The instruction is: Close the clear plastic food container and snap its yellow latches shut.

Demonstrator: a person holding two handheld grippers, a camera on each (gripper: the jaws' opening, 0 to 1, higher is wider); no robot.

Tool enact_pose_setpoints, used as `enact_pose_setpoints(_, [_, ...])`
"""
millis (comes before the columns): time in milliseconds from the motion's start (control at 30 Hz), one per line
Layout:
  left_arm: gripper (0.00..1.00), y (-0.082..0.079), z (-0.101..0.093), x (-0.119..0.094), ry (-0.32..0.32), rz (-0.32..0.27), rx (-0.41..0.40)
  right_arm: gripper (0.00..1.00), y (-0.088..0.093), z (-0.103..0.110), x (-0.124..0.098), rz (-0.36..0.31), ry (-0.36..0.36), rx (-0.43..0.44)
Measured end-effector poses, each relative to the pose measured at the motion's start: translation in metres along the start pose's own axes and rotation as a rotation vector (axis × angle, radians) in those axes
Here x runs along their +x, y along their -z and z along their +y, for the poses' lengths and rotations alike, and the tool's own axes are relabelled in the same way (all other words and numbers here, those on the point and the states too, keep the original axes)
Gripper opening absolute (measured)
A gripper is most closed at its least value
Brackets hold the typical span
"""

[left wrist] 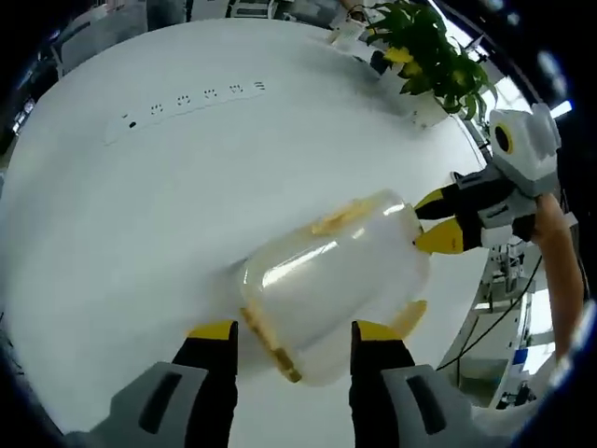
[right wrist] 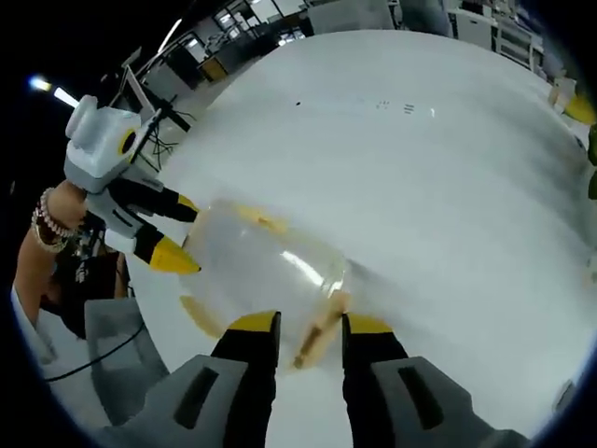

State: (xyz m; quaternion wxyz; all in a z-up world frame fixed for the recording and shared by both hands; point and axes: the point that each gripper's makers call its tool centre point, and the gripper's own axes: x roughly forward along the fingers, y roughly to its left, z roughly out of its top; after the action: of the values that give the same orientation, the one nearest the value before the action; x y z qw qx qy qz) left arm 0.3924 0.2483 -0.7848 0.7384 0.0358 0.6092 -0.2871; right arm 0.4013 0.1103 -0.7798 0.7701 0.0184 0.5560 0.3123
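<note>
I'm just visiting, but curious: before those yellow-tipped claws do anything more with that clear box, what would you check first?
1. Container between the left gripper's jaws: ok, they stand on either side of it.
2. Right gripper at a latch: ok, the latch lies between its jaws.
3. Lid fully seated: cannot tell, blurred.
4. Latches snapped shut: cannot tell.
5. Table around the container free: ok; power strip and plant lie far off.
</note>
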Motion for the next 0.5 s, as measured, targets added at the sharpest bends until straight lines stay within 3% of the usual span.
enact_pose_setpoints(233, [0.37,0.0037,-0.0003,-0.0005,-0.026,0.063,-0.034,0.23,0.0011,0.0023,-0.0002,-0.003,0.008,-0.010])
enact_pose_setpoints(500, [0.35,0.0075,0.0014,0.0043,0.065,0.050,-0.091,0.22,0.0034,0.0048,-0.0006,-0.004,0.019,0.016])
